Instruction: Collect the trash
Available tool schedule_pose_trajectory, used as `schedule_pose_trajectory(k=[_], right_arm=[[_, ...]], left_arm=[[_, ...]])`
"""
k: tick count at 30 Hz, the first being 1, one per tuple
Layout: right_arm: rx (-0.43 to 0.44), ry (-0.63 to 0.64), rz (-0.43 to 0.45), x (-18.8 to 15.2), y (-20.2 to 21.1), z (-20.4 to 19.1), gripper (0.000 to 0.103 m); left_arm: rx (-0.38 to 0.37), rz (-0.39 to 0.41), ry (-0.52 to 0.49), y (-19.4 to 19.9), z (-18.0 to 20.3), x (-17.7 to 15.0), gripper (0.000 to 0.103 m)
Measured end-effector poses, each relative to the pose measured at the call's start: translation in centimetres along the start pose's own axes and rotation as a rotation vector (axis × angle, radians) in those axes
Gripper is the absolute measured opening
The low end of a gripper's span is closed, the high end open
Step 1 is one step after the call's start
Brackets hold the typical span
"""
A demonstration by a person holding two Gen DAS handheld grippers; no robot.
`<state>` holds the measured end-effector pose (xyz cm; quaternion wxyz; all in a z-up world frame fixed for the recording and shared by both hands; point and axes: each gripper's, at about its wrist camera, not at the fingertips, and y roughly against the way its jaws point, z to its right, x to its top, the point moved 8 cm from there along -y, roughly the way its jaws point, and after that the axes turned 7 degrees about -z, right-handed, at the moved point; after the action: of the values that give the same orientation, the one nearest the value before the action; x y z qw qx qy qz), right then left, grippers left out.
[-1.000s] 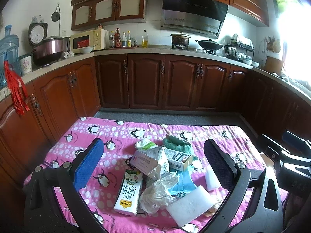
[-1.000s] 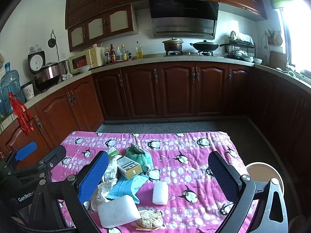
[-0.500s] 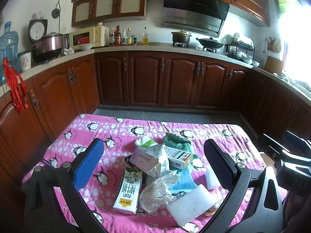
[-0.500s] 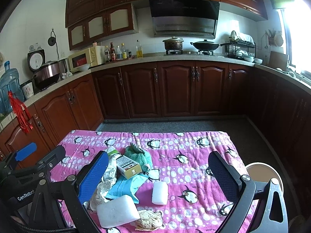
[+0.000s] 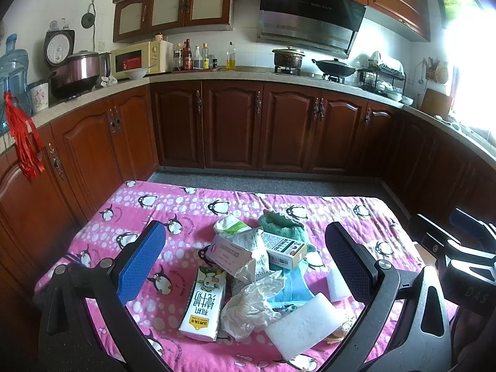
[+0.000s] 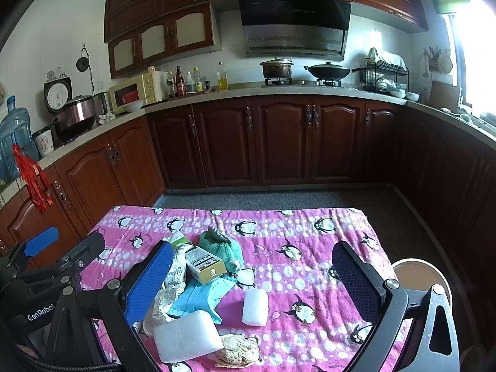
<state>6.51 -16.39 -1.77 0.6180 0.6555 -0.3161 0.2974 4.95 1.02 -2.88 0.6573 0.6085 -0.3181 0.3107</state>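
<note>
A heap of trash sits near the middle of the desk covered in a pink penguin-print cloth (image 5: 186, 204), bunched close so either claw can reach it. In the left wrist view the left claw (image 5: 245, 266) hangs above the pile with its fingers wide apart and nothing between them. Below it lie a white and green milk carton (image 5: 203, 305) flat on its side, a crumpled white plastic bag (image 5: 251, 305) touching it, and a large white foam block (image 5: 305, 325) nearer the camera. Behind these are a flattened white toothpaste box (image 5: 228, 252), a small white and yellow box (image 5: 283, 249) and a teal knitted cloth (image 5: 280, 221).

The right claw (image 6: 252, 282) is also spread open and empty, held over the right side of the pile where a small white foam piece (image 6: 254, 307) lies alone, just beside a blue packet (image 6: 201, 297). A round tan bin (image 6: 418, 274) stands off the desk's right edge, probably placed there so collected items can be dropped in. Nothing appears gripped yet.
</note>
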Motion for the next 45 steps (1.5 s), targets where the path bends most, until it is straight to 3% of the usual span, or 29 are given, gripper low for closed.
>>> schedule_pose_trajectory(k=[45], right_arm=[[0.002, 0.007, -0.052, -1.3, -1.5, 0.0, 0.102]], left_arm=[[0.015, -0.024, 0.001, -1.0, -0.2, -0.9, 0.102]])
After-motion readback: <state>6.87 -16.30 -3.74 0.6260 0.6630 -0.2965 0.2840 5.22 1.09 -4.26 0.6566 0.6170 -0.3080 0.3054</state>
